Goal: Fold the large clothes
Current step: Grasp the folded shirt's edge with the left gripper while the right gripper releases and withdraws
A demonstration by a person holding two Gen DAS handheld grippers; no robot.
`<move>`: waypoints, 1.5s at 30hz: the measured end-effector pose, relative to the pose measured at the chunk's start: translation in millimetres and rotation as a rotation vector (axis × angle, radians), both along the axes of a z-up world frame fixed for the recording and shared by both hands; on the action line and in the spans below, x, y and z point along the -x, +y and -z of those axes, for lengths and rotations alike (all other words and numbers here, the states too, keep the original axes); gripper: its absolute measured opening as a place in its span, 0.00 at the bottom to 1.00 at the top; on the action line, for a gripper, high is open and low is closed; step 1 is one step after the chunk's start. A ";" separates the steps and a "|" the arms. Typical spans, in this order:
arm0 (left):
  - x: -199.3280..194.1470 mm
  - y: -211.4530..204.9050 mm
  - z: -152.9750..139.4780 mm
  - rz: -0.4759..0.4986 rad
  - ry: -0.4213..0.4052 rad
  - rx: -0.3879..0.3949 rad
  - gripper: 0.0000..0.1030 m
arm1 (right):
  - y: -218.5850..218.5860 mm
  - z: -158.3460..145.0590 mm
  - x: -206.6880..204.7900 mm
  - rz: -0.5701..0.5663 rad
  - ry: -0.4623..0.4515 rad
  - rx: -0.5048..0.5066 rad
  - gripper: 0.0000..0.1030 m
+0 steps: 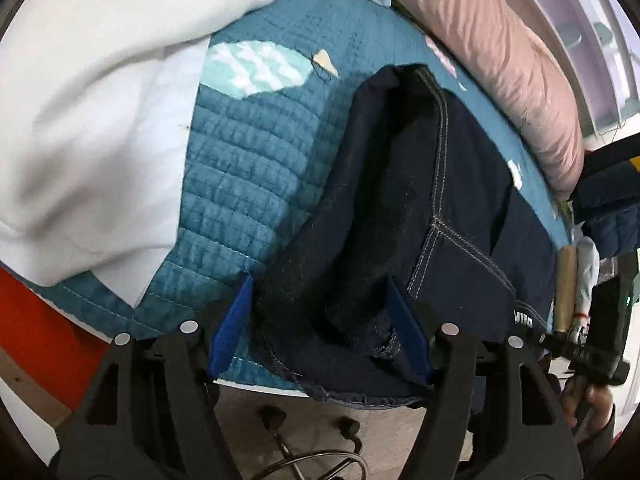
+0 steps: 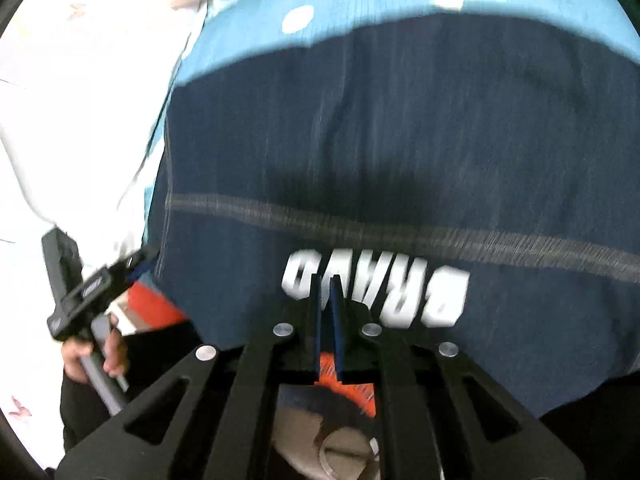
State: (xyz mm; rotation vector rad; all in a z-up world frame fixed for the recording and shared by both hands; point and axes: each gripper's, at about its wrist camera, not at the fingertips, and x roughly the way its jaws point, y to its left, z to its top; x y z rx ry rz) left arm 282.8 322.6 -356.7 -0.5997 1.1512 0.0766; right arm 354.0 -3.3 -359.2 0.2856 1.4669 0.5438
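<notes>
Between the wide-spread blue fingers of the left gripper point(image 1: 320, 320) sat a bunched fold of the dark denim garment point(image 1: 400, 216), its raw hem hanging past the near edge of the bed. The fabric touched both pads, though whether it was pinched could not be told. Pale contrast stitching ran along the seams, meeting at a riveted-looking corner near the right-hand finger.

On the right wrist view, the right gripper point(image 2: 328, 304) had its fingers drawn almost together, a thin gap between the blue pads; they lay over the garment's near edge, and blur hid whether cloth was caught between them. White block lettering point(image 2: 376, 292), seen upside down, sat just beyond the fingertips, below a grey stitched band across the flat, spread cloth.

The garment lay on a teal quilted bedspread point(image 1: 240, 160) with ribbed channels and pale patches. Only the left view showed a white duvet point(image 1: 92, 120) bunched beside it, a pink padded cushion point(image 1: 500, 60) behind, and a chair base point(image 1: 312, 452) on the floor below. Only the right view showed the lettering whole, plus the person's hand point(image 2: 94, 356) gripping the other tool's handle, and an orange patch point(image 2: 344, 376) beneath the fingers.
</notes>
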 end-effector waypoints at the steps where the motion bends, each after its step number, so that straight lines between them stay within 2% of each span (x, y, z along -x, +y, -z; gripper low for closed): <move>1: -1.2 -0.6 0.0 -0.004 0.003 0.002 0.65 | 2.1 8.0 2.7 0.000 0.009 0.022 0.02; 2: -1.9 -3.1 -2.0 0.007 0.003 -0.008 0.63 | 2.2 18.5 4.7 0.005 0.005 0.038 0.00; 4: -3.7 -9.2 -2.5 0.027 0.002 -0.030 0.51 | 1.2 29.4 5.7 0.007 -0.019 0.019 0.00; 6: -3.9 -14.8 -5.4 0.042 -0.005 -0.035 0.35 | -1.4 29.8 5.5 0.028 -0.004 -0.006 0.00; 10: -1.6 -15.4 -11.9 0.028 -0.024 -0.033 0.19 | -3.5 24.2 8.8 0.035 -0.018 -0.036 0.03; 11: 2.0 -16.6 -19.0 0.040 -0.067 0.009 0.06 | -4.5 22.2 9.1 0.038 -0.028 -0.036 0.03; 12: 5.1 -16.8 -24.3 0.043 -0.086 0.018 0.06 | -14.2 17.6 11.6 0.035 -0.051 -0.029 0.07; 13: 6.7 -21.7 -32.2 0.053 -0.102 0.002 0.06 | -12.9 11.8 14.6 0.025 -0.073 -0.031 0.10; 16: 9.6 -27.8 -42.3 0.059 -0.131 0.020 0.06 | -9.1 0.5 26.2 0.003 -0.131 -0.066 0.22; 18: 9.2 -30.1 -46.5 0.059 -0.136 0.018 0.06 | -0.7 -13.2 33.6 -0.022 -0.202 -0.075 0.37; 23: 14.8 -42.8 -68.7 0.062 -0.183 0.023 0.06 | 35.6 -41.1 50.3 -0.105 -0.327 -0.117 0.47; 27: 16.4 -57.9 -92.3 0.077 -0.209 0.010 0.06 | 76.6 -55.8 61.4 -0.182 -0.391 -0.143 0.53; 29: 14.1 -63.3 -99.2 0.088 -0.221 0.009 0.06 | 87.1 -62.1 64.8 -0.174 -0.415 -0.176 0.54; 32: 11.5 -65.6 -104.1 0.096 -0.224 0.018 0.06 | 101.1 -70.5 66.6 -0.164 -0.439 -0.204 0.64; 38: 11.7 -65.6 -108.0 0.099 -0.236 0.044 0.06 | 132.7 -72.4 70.4 -0.206 -0.468 -0.169 0.64; 42: 8.2 -69.0 -108.0 0.102 -0.233 0.039 0.06 | 149.8 -65.6 65.7 -0.166 -0.509 -0.113 0.64; 43: 7.1 -67.9 -106.7 0.096 -0.231 0.052 0.06 | 151.6 -63.5 61.6 -0.152 -0.495 -0.119 0.64; 44: 6.9 -67.4 -107.1 0.093 -0.232 0.047 0.06 | 153.6 -61.2 56.8 -0.134 -0.490 -0.102 0.62; 45: 6.1 -65.9 -107.2 0.093 -0.234 0.053 0.06 | 155.9 -58.5 52.7 -0.135 -0.478 -0.093 0.54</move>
